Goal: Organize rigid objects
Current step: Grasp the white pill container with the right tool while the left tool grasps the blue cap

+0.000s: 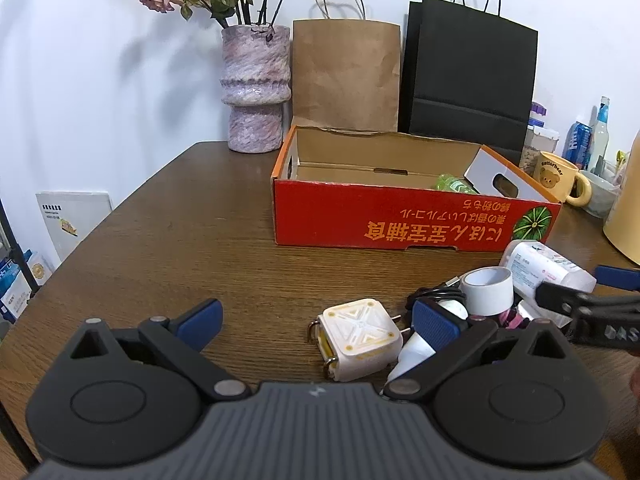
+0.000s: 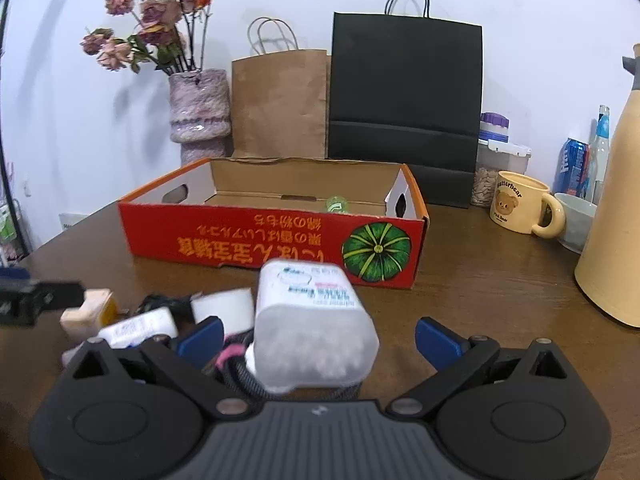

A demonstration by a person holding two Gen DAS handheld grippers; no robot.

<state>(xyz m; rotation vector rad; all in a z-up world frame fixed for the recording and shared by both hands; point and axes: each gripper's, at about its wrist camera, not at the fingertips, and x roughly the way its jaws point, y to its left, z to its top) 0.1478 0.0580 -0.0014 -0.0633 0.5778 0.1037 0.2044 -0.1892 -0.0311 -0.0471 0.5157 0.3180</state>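
The right claw (image 2: 316, 338) stands wide, its blue pads on either side of a frosted white bottle (image 2: 316, 328) without touching it, so it looks lined up for a grip not yet made. The left claw (image 1: 320, 322) is wide too and holds nothing; a white plug adapter (image 1: 360, 338) lies between its pads on the desk (image 1: 180, 240). Both things belong to a small heap near the front edge of the desk, along with a roll of white tape (image 1: 486, 290) and a black cable (image 1: 436, 294). Just behind the heap sits the open red box (image 2: 272, 240), its low front wall facing the claws, probably where the pieces are meant to go; something green (image 2: 336, 203) already lies in its right end.
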